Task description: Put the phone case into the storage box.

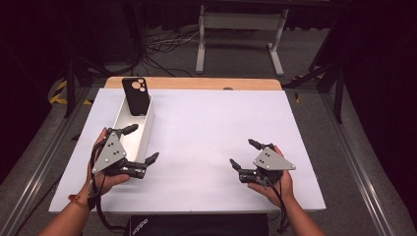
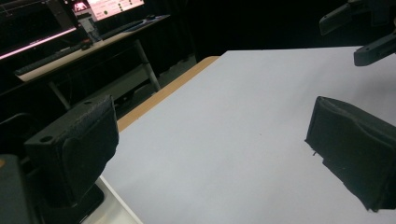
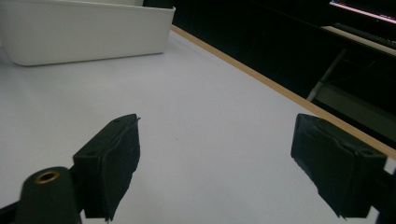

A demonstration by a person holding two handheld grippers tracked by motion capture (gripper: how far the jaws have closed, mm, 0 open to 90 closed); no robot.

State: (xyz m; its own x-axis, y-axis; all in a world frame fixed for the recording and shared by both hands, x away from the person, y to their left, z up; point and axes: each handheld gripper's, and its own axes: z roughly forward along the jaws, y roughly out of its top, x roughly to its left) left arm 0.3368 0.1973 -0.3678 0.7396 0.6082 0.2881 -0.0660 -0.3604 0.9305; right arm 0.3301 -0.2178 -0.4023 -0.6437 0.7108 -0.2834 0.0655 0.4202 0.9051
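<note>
The phone case stands on end, leaning in the far end of the white bin. It's prob. light, thin and a bit flexible, w/ smooth faces, so best pinched across its top edge, clear of the camera cutouts. The left gripper is nearest, jaws wide open and empty, straddling the bin's near end, w/ the case further up. The right gripper is also open, well apart on the white table.
</note>
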